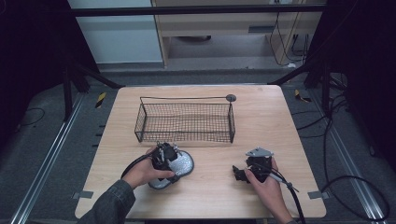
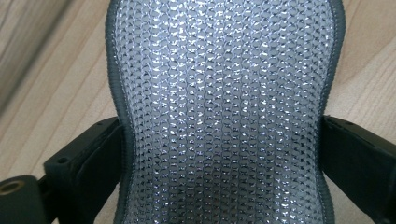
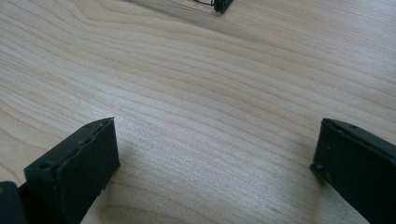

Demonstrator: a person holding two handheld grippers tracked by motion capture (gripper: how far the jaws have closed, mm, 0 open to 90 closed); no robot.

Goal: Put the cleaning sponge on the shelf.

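Straddling silver mesh insole (image 2: 224, 116) at its narrow waist near bench's (image 1: 280, 121) front edge, left gripper (image 1: 164, 156) fingers (image 2: 88, 158) touching both edges; light, floppy, grippy. Right gripper (image 1: 243, 173) fingers apart, empty.

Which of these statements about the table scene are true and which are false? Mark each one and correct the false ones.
1. The left gripper has the silver mesh pad between its jaws. True.
2. The pad lies inside the wire basket. False: it lies on the table, in front of the basket.
3. The right gripper is open with nothing between its jaws. True.
4. The basket holds several items. False: it is empty.
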